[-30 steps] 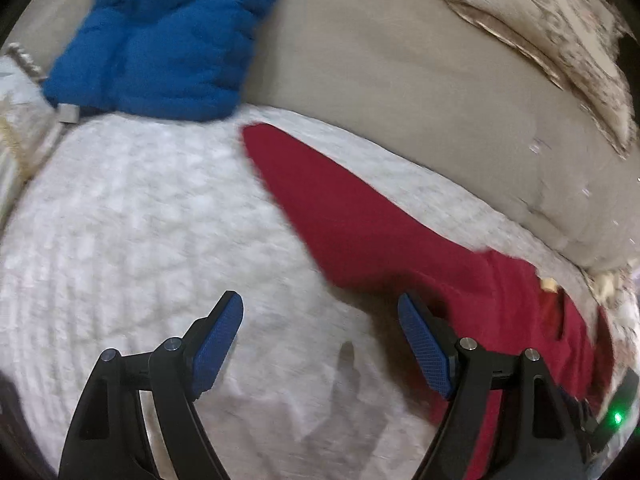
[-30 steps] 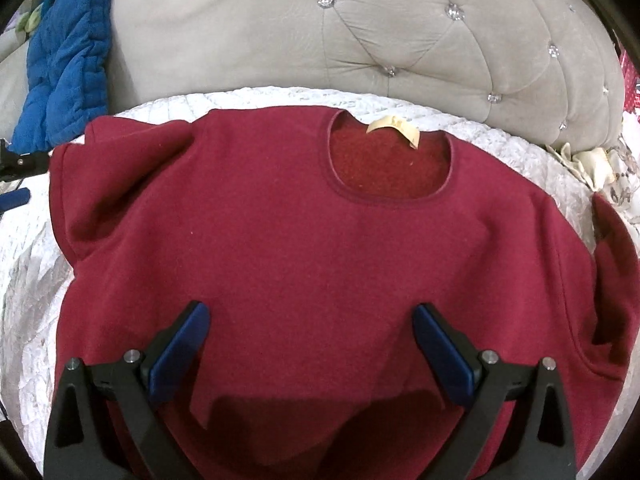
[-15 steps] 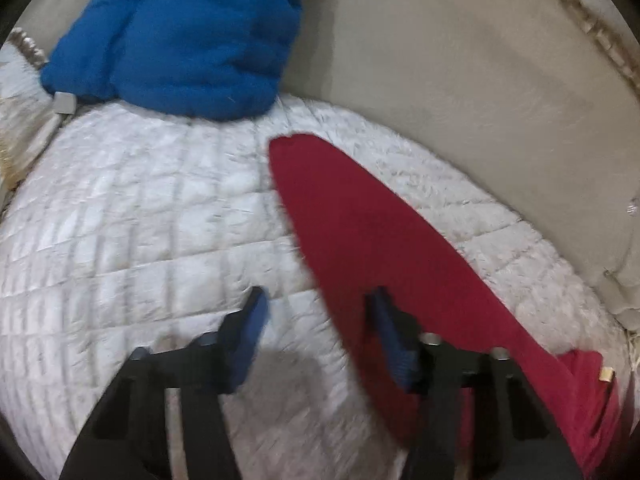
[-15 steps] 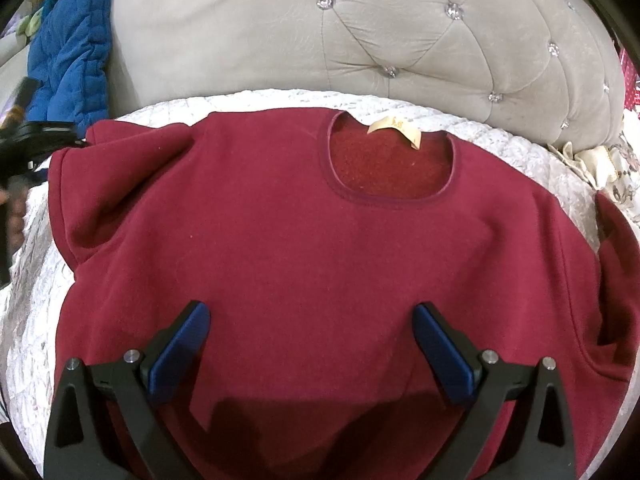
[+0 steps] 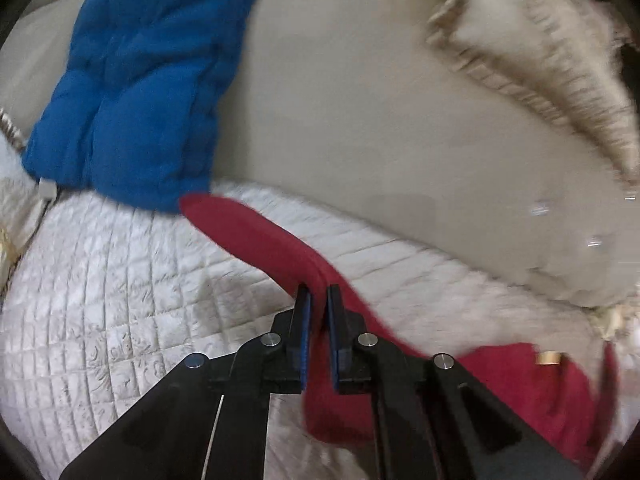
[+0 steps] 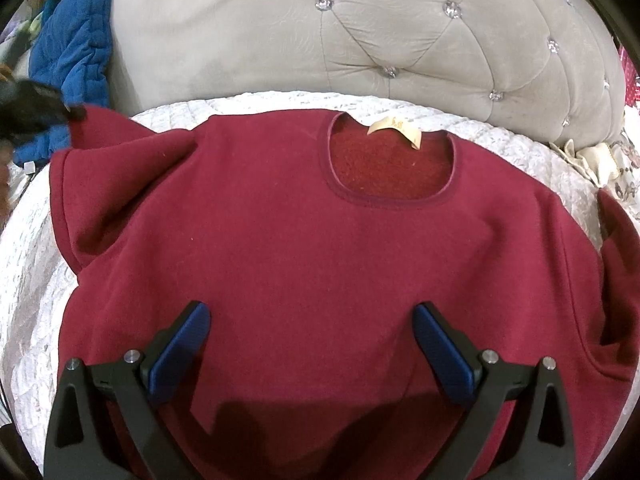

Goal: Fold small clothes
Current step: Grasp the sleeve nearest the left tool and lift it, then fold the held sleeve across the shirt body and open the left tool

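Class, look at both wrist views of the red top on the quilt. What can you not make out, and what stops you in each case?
- Hem of the red top, right wrist view: cut off by the bottom edge and shaded behind the right gripper.
- Writing on the neck label, right wrist view: too small.
- Left gripper, right wrist view: a dark blur at the picture's edge.
- Fringed cushion, left wrist view: smeared by motion.

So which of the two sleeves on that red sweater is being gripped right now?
The sweater's left-side sleeve, next to the blue quilted cloth: the left claw is shut on it. The other sleeve lies untouched.
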{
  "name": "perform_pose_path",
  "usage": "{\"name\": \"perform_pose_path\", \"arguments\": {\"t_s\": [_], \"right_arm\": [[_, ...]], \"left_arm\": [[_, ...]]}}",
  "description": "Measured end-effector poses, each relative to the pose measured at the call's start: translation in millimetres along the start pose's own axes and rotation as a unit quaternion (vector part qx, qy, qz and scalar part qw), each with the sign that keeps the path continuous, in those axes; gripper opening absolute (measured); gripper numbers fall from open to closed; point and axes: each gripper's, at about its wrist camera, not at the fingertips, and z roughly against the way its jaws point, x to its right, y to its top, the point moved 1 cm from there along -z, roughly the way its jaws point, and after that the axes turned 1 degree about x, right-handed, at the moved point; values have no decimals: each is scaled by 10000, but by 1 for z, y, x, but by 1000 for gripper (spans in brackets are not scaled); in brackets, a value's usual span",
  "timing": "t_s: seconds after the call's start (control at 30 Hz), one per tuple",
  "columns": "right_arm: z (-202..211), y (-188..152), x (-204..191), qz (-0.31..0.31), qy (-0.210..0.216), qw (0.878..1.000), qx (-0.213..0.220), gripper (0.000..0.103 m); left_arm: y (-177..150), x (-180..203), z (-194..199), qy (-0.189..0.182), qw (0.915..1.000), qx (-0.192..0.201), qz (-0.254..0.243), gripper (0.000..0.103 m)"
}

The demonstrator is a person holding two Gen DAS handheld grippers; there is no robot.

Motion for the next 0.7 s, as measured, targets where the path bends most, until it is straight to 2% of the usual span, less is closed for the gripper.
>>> {"name": "perform_pose_path", "arguments": {"t_s": [0.17, 0.3, 0.37, 0.5, 0.57, 0.63, 0.7], "right_arm": [[6, 3, 6, -128, 159, 9998, -55, 103], [35, 1, 40, -935, 730, 9928, -151, 102], [52, -3, 63, -1249, 757, 9892, -143, 102], [85, -6, 112, -1544, 149, 9879, -61, 102], [97, -10, 134, -1748, 111, 9845, -25, 102], [105, -17, 152, -1987, 294, 9796, -45, 102], [111, -21, 159, -2059, 111, 9785, -36, 102]], "left_arm": [[2, 58, 69, -702, 9963, 199, -446, 0], [-15, 113, 105, -1215, 9867, 248, -1053, 0], [-31, 142, 116, -1529, 9800, 175, -1257, 0], [-71, 195, 112, -2043, 9680, -192, -1442, 0], [-92, 213, 100, -2162, 9637, -436, -1502, 0], [-116, 231, 89, -2124, 9622, -515, -1624, 0], [-139, 246, 78, -2025, 9617, -555, -1761, 0]]}}
